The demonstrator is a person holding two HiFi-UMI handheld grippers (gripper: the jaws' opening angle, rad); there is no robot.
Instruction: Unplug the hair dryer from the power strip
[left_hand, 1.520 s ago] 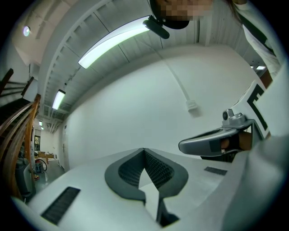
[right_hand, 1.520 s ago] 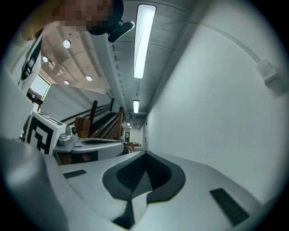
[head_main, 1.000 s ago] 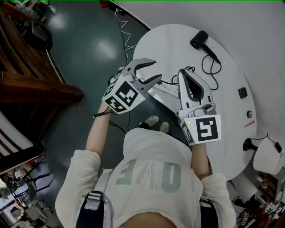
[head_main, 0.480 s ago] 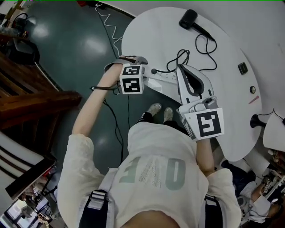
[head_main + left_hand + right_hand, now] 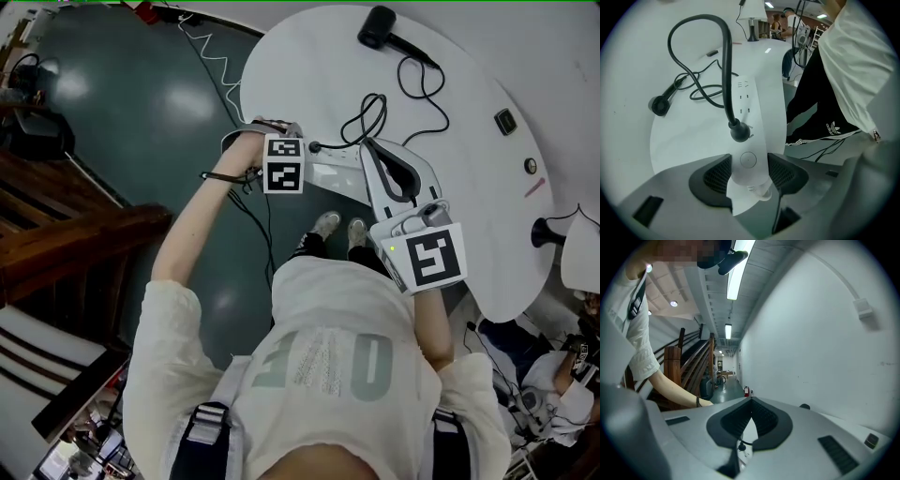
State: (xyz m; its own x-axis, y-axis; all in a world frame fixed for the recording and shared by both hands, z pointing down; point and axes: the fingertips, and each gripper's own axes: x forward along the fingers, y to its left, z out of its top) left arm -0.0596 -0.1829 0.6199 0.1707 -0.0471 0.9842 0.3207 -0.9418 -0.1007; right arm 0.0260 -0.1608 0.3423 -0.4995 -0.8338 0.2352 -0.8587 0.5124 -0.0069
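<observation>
a large indoor work hall, lab-like rather than domestic — glossy dark green floor (image 5: 141,103), a big white rounded table (image 5: 309,84), a wooden staircase (image 5: 75,234) at one side. ceiling strip lights (image 5: 736,277) run down a long white-walled corridor (image 5: 729,376), where a fire extinguisher (image 5: 746,391) stands by the wall (image 5: 797,362).

The white power strip (image 5: 330,174) lies flat near the edge of the round white table (image 5: 469,187), with a round button (image 5: 748,159) at one end. A black plug (image 5: 739,132) sits seated in the socket next to that button; the sockets beyond it are empty. Its black cord (image 5: 413,86) loops across the tabletop to the black hair dryer (image 5: 378,25), which lies on its side near the far edge, well apart from the strip.
</observation>
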